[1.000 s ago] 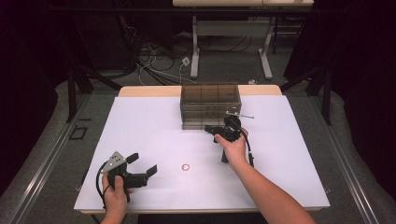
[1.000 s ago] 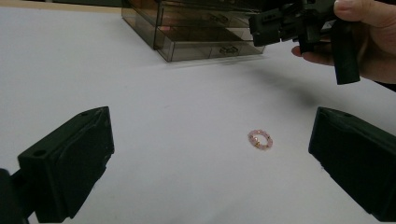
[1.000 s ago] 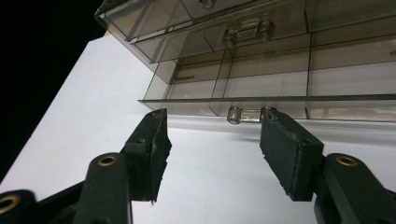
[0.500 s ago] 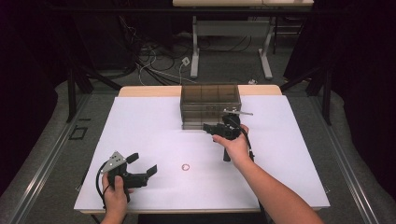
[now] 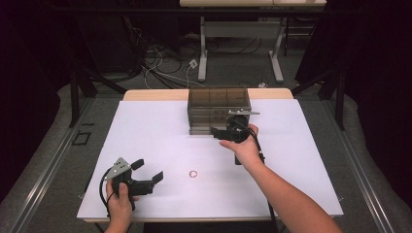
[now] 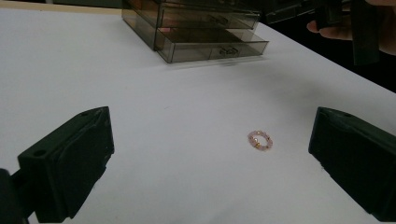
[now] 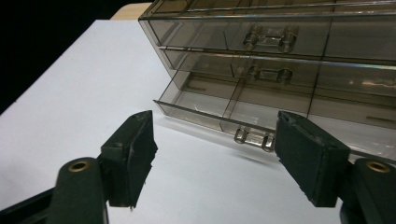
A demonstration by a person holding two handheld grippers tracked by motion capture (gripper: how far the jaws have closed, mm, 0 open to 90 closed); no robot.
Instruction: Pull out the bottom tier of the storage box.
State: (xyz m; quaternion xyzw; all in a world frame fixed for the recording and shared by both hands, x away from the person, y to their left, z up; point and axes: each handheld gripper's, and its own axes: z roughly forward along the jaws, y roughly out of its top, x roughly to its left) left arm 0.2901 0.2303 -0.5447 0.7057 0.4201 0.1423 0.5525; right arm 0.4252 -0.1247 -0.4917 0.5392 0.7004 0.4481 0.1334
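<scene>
A smoky clear drawer box (image 5: 218, 104) stands at the back of the white table (image 5: 145, 126). Its bottom drawer (image 7: 205, 105) is pulled out a little, handle (image 7: 253, 136) facing me. My right gripper (image 5: 217, 132) hovers just in front of that drawer. Its jaws have just been opening, and in the right gripper view the right gripper (image 7: 215, 120) is open with nothing between them. A small pink bead ring (image 5: 193, 174) lies on the table. My left gripper (image 5: 148, 170) rests open at the near left, and the ring (image 6: 259, 140) lies ahead of its jaws.
The table edge runs close behind the box. Dark floor, cables and desk legs (image 5: 201, 53) lie beyond. A wide stretch of bare white surface separates the two grippers.
The right gripper has lifted slightly in front of the drawer box, jaws wider apart. The left gripper and the ring stay where they were.
</scene>
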